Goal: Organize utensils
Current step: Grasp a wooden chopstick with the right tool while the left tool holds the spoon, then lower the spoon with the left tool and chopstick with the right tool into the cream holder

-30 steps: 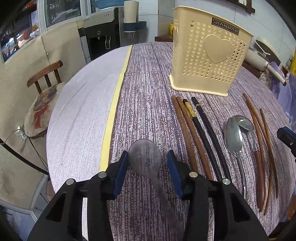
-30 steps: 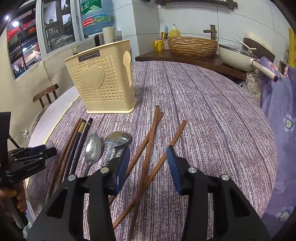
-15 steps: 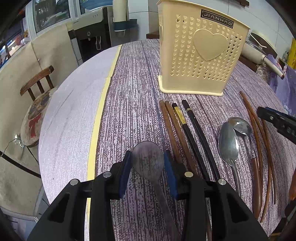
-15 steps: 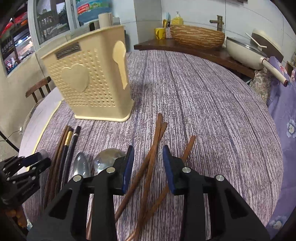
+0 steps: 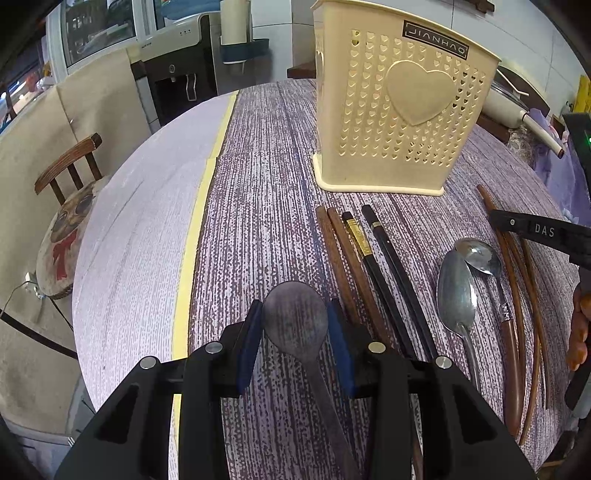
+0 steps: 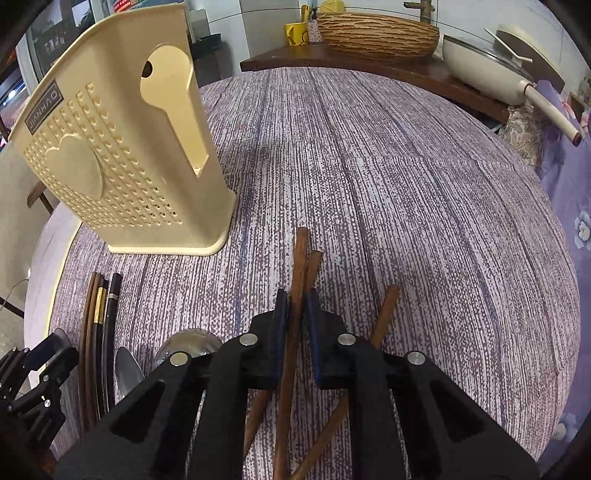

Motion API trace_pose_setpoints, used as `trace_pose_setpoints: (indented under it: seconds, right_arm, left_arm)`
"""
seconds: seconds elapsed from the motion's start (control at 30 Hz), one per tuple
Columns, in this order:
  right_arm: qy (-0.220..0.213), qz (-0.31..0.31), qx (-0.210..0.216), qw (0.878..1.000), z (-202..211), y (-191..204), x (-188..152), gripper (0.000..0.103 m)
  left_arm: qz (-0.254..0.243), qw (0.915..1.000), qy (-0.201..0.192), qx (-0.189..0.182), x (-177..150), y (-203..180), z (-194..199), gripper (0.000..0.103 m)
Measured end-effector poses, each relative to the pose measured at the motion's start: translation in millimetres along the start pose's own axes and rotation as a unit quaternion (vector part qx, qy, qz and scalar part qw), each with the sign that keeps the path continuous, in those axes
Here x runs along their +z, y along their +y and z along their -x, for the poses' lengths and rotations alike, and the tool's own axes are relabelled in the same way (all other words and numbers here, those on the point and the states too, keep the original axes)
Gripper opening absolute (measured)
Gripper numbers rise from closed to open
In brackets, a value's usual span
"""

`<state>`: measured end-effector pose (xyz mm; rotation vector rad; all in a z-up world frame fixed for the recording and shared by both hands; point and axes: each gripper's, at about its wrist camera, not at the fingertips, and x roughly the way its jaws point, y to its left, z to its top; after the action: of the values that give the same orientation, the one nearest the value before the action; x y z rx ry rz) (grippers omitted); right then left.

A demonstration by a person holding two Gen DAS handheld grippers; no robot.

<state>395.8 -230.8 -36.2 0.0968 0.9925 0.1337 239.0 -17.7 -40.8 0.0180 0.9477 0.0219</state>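
My left gripper [image 5: 294, 309] is shut on the bowl of a dark spoon [image 5: 295, 332], whose handle runs back under the gripper on the purple table cloth [image 5: 266, 206]. In the right wrist view my right gripper [image 6: 297, 300] has its jaws closing tight on two brown wooden chopsticks [image 6: 301, 254], with the pads pressing them. A third brown chopstick [image 6: 386, 306] lies just outside its right finger. The cream perforated utensil holder [image 5: 399, 110] [image 6: 110, 158] stands upright beyond both grippers.
Brown chopsticks [image 5: 341, 258], black chopsticks [image 5: 388, 266] and two metal spoons [image 5: 456, 295] lie between the grippers. A chair [image 5: 70, 173] stands off the table's left edge. A pan [image 6: 480, 62] and woven basket [image 6: 376, 33] sit on the counter behind.
My right gripper moved forward over the brown chopsticks and closed on two of them. My left gripper tightened onto the dark spoon's bowl and stayed about where it was.
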Motion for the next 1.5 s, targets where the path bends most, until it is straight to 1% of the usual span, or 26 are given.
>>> trace_pose_setpoints:
  seconds: [0.17,0.4,0.5,0.6,0.63,0.77,0.87,1.0,1.1,1.27,1.5]
  right_arm:
    - [-0.001,-0.016,0.025,1.0,2.2,-7.9,1.4,0.01]
    - [0.006,-0.017,0.026,1.0,-5.9,-9.5,5.7,0.01]
    - [0.001,-0.016,0.016,1.0,-5.4,-8.3,6.3,0.01]
    - [-0.005,-0.018,0.021,1.0,-1.6,-5.7,5.1,0.008]
    - [-0.007,-0.017,0.022,1.0,4.4,-1.1,-1.6,0.008]
    - [-0.019,-0.016,0.026,0.999,14.8,1.7,-4.2,0.008]
    - [-0.028,-0.023,0.043,0.998,22.2,-1.8,-4.4,0.008]
    - [-0.046,-0.019,0.052,0.997,37.8,-1.9,-5.3,0.008]
    - [-0.068,-0.021,0.065,0.995,56.3,-5.0,-6.3,0.008]
    - [-0.112,-0.008,0.072,0.991,93.1,-6.2,-10.6,0.008]
    - [-0.155,0.011,0.081,0.985,145.0,-7.3,-13.6,0.008]
  left_arm:
    - [0.004,1.0,0.001,-0.006,2.2,0.6,-1.3,0.036]
    - [-0.001,1.0,-0.001,-0.002,3.2,-2.7,-2.3,0.036]
    - [0.0,1.0,-0.002,-0.003,3.1,-2.6,-2.4,0.036]
    - [-0.002,1.0,-0.003,-0.001,2.1,-4.3,-2.4,0.036]
    - [-0.002,1.0,-0.003,0.0,2.4,-4.8,-2.6,0.036]
    - [0.0,1.0,-0.003,-0.002,2.7,-3.3,-2.9,0.036]
    - [0.003,1.0,-0.003,-0.005,3.2,-0.8,-2.6,0.036]
    - [0.01,0.9998,-0.006,-0.013,5.0,4.4,0.3,0.036]
    - [0.016,0.9993,-0.016,-0.03,8.4,9.0,6.9,0.036]
    - [0.022,0.9975,-0.048,-0.048,18.3,14.9,25.4,0.036]
    - [0.024,0.9939,-0.092,-0.056,32.1,18.3,54.9,0.036]
